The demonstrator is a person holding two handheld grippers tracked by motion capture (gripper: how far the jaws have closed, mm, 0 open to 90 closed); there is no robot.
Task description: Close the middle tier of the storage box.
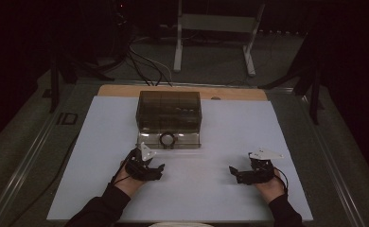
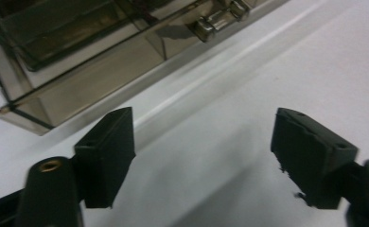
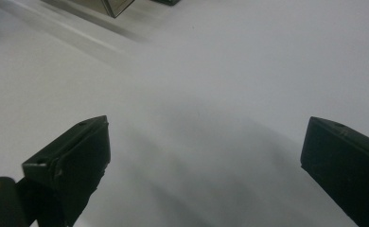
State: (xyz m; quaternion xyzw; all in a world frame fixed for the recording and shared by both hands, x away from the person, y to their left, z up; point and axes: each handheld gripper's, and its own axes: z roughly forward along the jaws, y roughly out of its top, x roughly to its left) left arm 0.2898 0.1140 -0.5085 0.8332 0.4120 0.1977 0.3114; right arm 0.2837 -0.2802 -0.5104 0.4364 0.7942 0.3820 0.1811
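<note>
The smoky translucent plastic box (image 1: 169, 113) sits toward the far middle of the white tabletop (image 1: 220, 189), long axis running left to right, its metal ring latch (image 1: 167, 139) facing the person. Smooth, boxy walls. Left gripper (image 1: 158, 166) just before it, right gripper (image 1: 233, 171) well apart; both gape, nothing between. Dark room, grey floor behind.

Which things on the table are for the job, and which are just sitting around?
For the job:
- smoky clear box with a ring latch at its front
- left gripper, jaws open, nothing between them
- right gripper, jaws open, nothing between them

Just lying about:
- white mat
- wooden board behind it
- cables on the floor
- metal stand at the back
</note>
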